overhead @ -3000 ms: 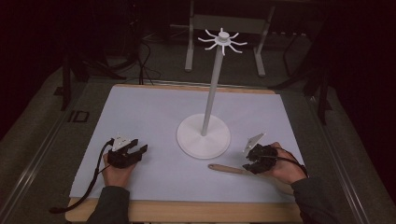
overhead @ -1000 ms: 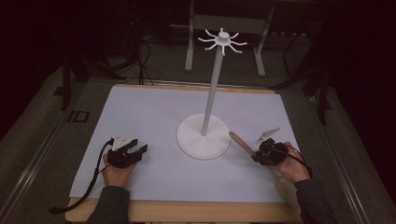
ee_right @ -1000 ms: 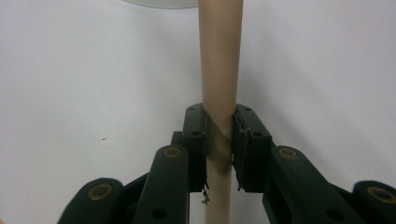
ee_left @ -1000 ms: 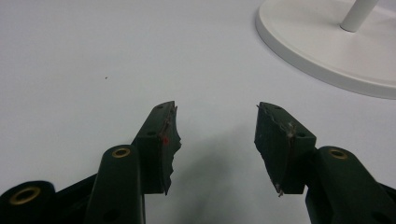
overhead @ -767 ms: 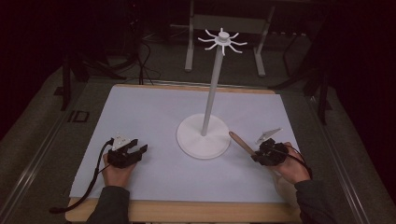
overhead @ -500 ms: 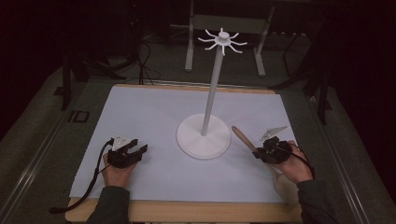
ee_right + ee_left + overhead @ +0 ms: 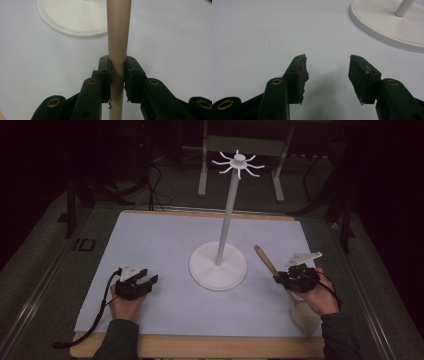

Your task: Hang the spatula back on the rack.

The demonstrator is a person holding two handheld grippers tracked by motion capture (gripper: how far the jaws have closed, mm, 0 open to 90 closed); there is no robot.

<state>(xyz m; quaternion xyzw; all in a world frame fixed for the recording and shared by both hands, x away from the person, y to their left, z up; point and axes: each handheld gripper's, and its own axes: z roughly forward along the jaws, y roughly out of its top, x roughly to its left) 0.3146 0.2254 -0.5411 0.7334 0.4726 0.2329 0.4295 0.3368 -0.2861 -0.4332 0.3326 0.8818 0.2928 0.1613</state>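
Observation:
A wooden spoon [image 7: 267, 262] is held off the white mat, its handle tip pointing up and toward the far side, its bowl [image 7: 305, 316] low by the person's right wrist. My right gripper [image 7: 290, 279] is shut on the spoon handle [image 7: 118, 47], which runs straight up between the jaws in the right gripper view. A white stand [image 7: 218, 271] with a round base, a tall pole and a ring of hooks [image 7: 239, 163] on top rises at the mat's middle. My left gripper [image 7: 145, 284] rests open on the mat at the near left, nothing between its fingertips [image 7: 299, 72].
The white mat [image 7: 165, 240] covers a wooden tabletop whose front edge [image 7: 200, 346] shows at the bottom. The stand's base [image 7: 387, 27] lies ahead and to the right of the left jaws. Dark floor, cables and a metal frame [image 7: 240, 150] lie beyond the table.
The right hand has lifted the spoon off the mat and tilted it, so the handle now points up and away. The left hand has stayed put.

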